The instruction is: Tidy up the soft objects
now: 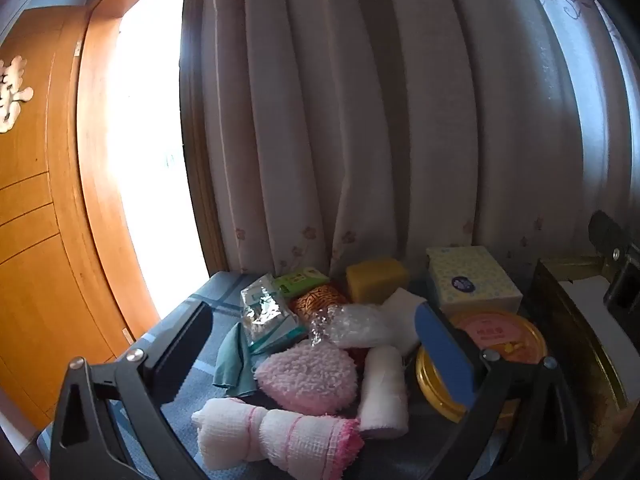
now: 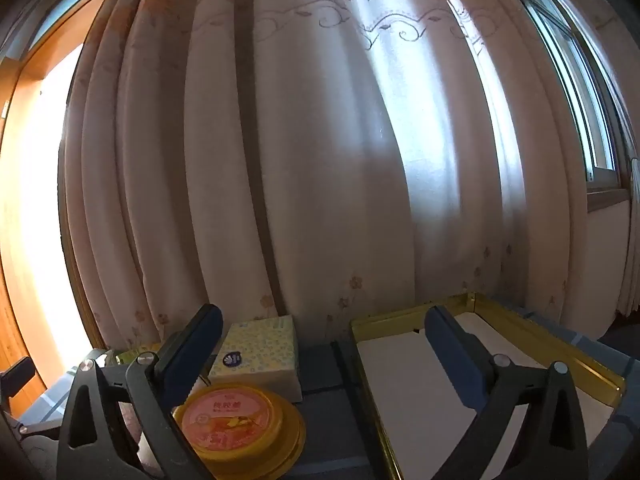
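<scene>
In the left wrist view a heap of soft things lies on a blue checked cloth: a pink fluffy pad [image 1: 308, 376], a rolled white-and-pink towel [image 1: 276, 434], a white roll [image 1: 382, 388], a clear bag of white stuff [image 1: 356, 326], a teal cloth [image 1: 232, 364], tissue packets [image 1: 266, 314] and a yellow sponge [image 1: 374, 280]. My left gripper [image 1: 320, 346] hangs open above the heap, holding nothing. My right gripper [image 2: 324, 350] is open and empty, between a round yellow tin [image 2: 236, 426] and a gold-rimmed tray [image 2: 496, 320] with a white liner.
A dotted tissue box [image 1: 472, 280] [image 2: 260, 352] stands by the curtain [image 2: 320, 160] behind the table. The round yellow tin [image 1: 492, 364] sits right of the heap. A wooden door [image 1: 36, 220] and a bright doorway are at the left, a window [image 2: 576, 92] at the right.
</scene>
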`<action>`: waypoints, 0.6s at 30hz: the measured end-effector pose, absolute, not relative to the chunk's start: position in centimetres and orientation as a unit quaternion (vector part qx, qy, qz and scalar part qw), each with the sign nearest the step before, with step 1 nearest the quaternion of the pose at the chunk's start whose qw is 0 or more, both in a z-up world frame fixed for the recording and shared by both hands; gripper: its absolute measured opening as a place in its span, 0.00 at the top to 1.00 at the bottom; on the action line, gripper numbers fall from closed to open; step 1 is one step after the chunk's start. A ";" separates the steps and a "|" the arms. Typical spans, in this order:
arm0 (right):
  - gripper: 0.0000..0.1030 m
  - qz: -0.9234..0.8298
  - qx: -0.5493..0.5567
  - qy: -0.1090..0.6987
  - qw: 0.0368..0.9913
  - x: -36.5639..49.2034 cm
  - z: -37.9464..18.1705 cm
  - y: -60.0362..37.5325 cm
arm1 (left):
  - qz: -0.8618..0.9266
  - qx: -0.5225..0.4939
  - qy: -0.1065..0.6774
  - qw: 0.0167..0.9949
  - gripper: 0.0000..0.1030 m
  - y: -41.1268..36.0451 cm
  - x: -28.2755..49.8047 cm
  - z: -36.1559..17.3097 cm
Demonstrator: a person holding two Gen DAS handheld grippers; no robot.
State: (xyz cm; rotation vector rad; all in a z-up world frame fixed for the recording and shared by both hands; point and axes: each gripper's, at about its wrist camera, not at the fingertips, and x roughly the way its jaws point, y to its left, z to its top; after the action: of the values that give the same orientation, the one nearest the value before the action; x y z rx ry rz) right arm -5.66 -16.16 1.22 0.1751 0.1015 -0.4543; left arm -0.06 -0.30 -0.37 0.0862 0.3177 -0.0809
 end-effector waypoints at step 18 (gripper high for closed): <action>0.01 -0.234 0.088 0.046 0.967 -5.9 1.6 -15.9 | -0.047 0.038 0.160 0.985 0.01 -0.3 -0.1 0.0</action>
State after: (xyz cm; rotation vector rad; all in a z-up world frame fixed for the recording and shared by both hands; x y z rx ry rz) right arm -5.86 -15.88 1.62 0.1771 0.0920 -0.4740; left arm -0.07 -0.28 0.04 0.0770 0.3214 -0.0940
